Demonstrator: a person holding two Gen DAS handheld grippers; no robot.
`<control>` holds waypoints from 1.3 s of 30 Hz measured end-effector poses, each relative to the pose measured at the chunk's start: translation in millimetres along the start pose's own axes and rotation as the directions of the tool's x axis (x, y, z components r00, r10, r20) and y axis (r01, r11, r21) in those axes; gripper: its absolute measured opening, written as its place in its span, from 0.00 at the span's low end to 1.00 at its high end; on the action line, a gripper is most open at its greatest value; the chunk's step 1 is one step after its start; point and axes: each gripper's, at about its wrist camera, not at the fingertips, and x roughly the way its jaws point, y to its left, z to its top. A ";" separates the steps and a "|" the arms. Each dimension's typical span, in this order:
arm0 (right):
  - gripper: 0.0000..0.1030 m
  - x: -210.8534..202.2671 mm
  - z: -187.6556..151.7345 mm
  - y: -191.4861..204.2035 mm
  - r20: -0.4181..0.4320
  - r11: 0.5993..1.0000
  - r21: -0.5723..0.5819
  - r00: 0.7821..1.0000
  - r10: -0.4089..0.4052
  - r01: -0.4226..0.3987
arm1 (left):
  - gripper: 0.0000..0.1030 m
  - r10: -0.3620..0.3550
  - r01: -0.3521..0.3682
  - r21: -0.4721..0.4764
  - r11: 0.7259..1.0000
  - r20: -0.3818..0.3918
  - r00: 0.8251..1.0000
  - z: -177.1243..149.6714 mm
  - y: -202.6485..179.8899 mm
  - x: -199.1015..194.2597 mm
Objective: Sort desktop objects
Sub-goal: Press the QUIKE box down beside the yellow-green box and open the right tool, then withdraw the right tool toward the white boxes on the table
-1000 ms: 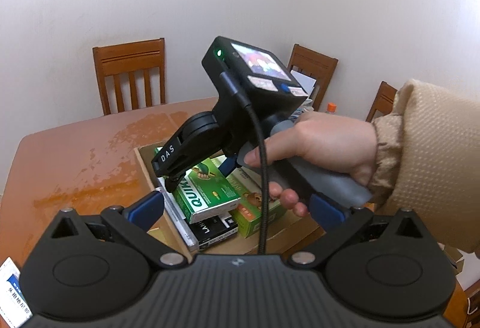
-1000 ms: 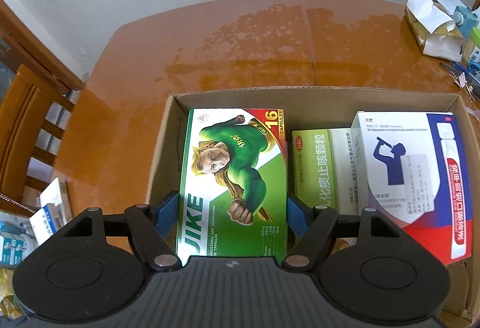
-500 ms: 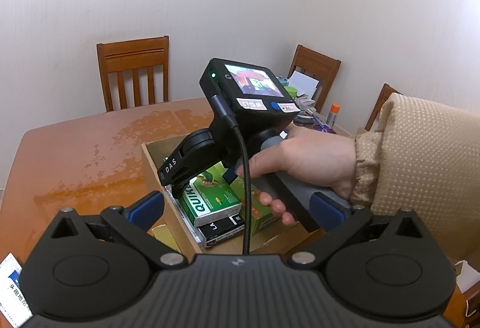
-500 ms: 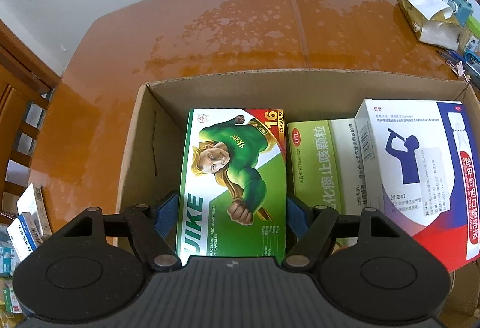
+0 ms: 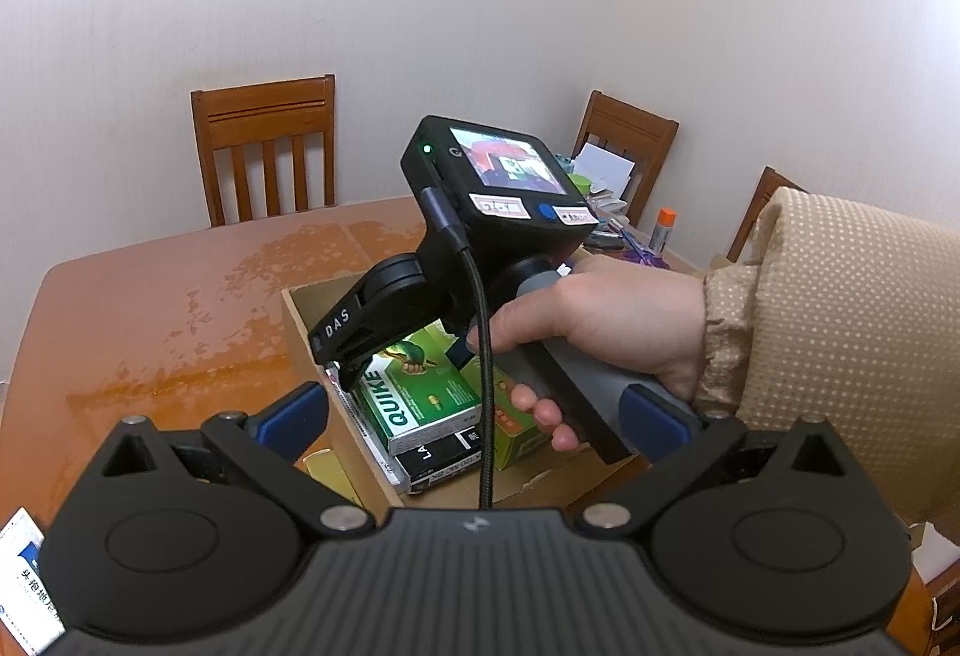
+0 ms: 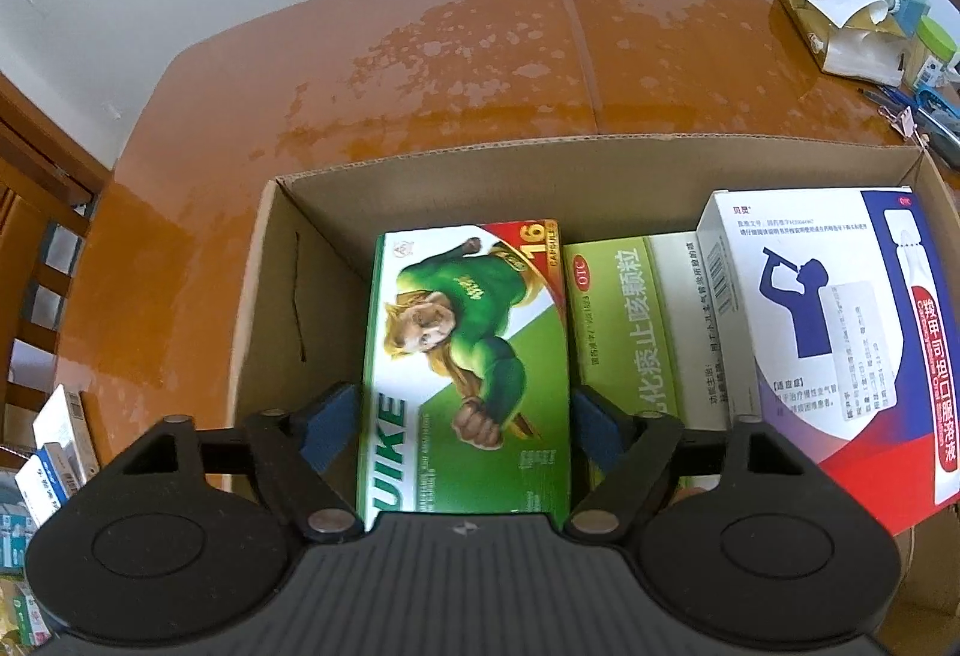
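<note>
A green QUIKE medicine box (image 6: 468, 356) lies flat inside an open cardboard carton (image 6: 576, 143), on top of other packs. My right gripper (image 6: 459, 422) points steeply down over it. Its jaws are opening and the box lies between them, with a narrow gap at each blue pad. From the left wrist view the same green box (image 5: 420, 392) shows under the right gripper (image 5: 402, 356), which a hand (image 5: 606, 308) in a beige sleeve holds. Nearer the camera, my left gripper (image 5: 474, 416) is open with nothing between its fingers.
In the carton a light-green box (image 6: 624, 332) and a tilted white, blue and red box (image 6: 840, 332) lie to the right. Tissues (image 6: 840, 20), pens and clips clutter the wooden table's (image 6: 420, 44) far right. Small boxes (image 6: 54, 452) sit at its left edge. Chairs (image 5: 264, 146) surround it.
The right gripper's pads have spread off the green box's sides, and the carton sits a little farther down its view. My left gripper has stayed in place.
</note>
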 end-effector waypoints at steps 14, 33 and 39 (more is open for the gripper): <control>0.84 -12.6 -4.8 2.7 -0.001 1.000 -0.006 1.000 0.014 -0.014 | 1.00 0.002 -0.002 0.009 1.000 0.011 1.000 -3.7 -5.0 -1.3; 0.87 -48.4 -16.8 15.2 0.052 0.996 -0.088 0.999 0.010 -0.005 | 1.00 0.030 -0.030 0.015 0.999 0.047 0.998 -7.3 -1.7 -16.0; 0.87 -62.4 -21.6 25.5 0.082 0.991 -0.136 0.997 0.005 0.006 | 1.00 0.045 -0.046 0.019 0.999 0.057 0.997 -9.3 -2.9 -23.4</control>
